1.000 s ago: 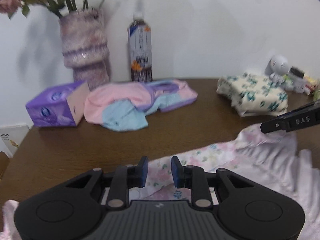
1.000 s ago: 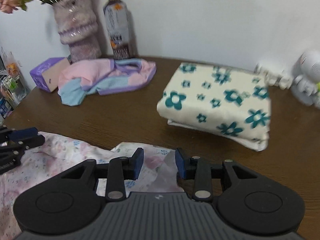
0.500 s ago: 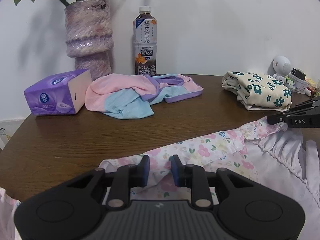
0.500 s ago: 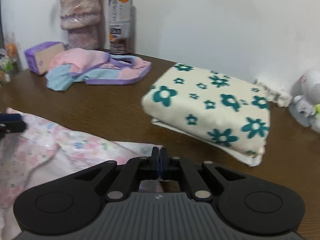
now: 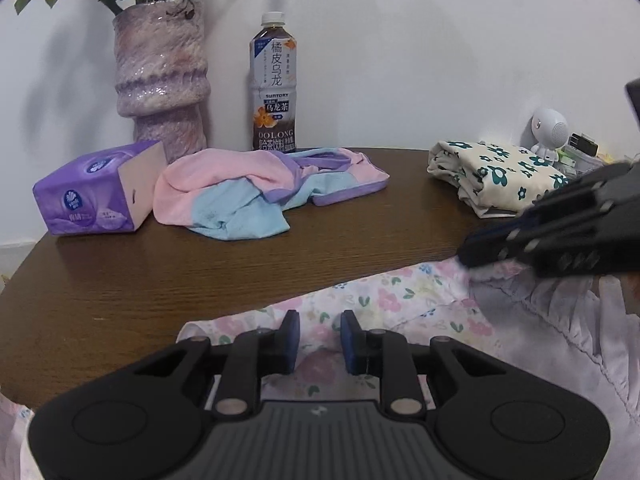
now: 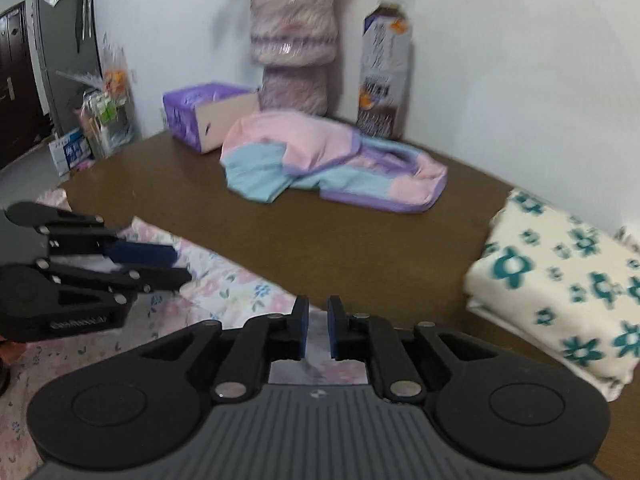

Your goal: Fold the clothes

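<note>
Up close, my left gripper [image 5: 318, 336] sits low over the near edge of the brown table [image 5: 248, 268], jaws parted by a moderate gap, floral garment [image 5: 404, 300] lying beneath them; I cannot tell whether the pads touch cloth. My right gripper [image 6: 318, 330] has its jaws narrowed to a slim gap with a fold of that garment between them; whether it is truly pinched, I cannot tell. Garment spreads along the near edge, ruffled hem toward the right. Pink, blue and purple clothing [image 5: 256, 192] lies crumpled mid-table toward the far edge, beside a purple tissue box [image 5: 96, 192]. Folded cream cloth with teal flowers [image 6: 560, 284] rests at the right edge. Vase [image 5: 160, 80] and tea bottle [image 5: 274, 88] stand at the back against the wall.
</note>
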Tool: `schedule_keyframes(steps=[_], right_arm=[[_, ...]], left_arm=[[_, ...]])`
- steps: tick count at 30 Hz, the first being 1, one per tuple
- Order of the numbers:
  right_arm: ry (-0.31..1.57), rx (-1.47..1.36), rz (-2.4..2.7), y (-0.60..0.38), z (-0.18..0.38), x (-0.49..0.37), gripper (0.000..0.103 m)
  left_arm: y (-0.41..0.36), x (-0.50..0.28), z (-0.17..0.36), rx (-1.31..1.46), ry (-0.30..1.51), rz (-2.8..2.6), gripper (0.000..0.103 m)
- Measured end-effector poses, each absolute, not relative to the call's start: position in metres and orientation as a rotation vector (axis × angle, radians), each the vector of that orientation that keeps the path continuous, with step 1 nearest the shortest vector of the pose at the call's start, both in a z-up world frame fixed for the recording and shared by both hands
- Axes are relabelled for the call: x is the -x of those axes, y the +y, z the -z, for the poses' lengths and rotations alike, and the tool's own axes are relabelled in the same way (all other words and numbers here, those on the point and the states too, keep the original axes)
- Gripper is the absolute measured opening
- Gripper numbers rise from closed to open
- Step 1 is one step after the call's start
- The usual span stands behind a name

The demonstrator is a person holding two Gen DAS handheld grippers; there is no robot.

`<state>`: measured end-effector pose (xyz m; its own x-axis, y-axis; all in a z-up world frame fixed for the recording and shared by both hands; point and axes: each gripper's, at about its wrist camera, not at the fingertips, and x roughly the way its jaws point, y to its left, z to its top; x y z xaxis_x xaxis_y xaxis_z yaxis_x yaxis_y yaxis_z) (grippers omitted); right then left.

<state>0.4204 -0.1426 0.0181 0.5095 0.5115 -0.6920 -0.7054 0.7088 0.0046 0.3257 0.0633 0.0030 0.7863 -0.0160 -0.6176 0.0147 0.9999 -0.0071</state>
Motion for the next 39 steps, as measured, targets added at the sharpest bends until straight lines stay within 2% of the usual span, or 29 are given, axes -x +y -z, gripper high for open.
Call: schedule_keyframes(steps=[9,14,20,27,30,33,39], right_arm=[[0.682,0.309,-0.629,-0.189,0.0,-0.424,0.01],[0.72,0.237,-0.544,-0.219,-0.003,-0.439,0.01],[0.654,0.273,-0.68,-0.21,-0.029,-0.399,0.011],[0.705,0.28,-0.674,-0.196,-0.012,-0.403,0.011],[0.713,0.279,-0.67,-0.201,-0.004,-0.404,0.012],[0.7,0.275,-0.667,-0.206,-0.002,-0.402,0.017],[0.663,0.311,-0.663,-0.206,-0.01,-0.388,0.017]], left_arm=[[0.067,-0.323,-0.001,0.028,0.655,0.021,0.021],[0.068,-0.323,-0.003,0.036,0.661,0.021,0.021],[0.063,-0.301,-0.026,0.062,0.654,0.092,0.021],[0.059,-0.295,-0.009,0.054,0.725,0.077,0.02],[0.059,-0.293,-0.008,0.034,0.714,0.08,0.021],[0.057,-0.292,-0.007,0.013,0.705,0.077,0.02],[0.056,-0.285,-0.017,-0.007,0.682,0.084,0.021]])
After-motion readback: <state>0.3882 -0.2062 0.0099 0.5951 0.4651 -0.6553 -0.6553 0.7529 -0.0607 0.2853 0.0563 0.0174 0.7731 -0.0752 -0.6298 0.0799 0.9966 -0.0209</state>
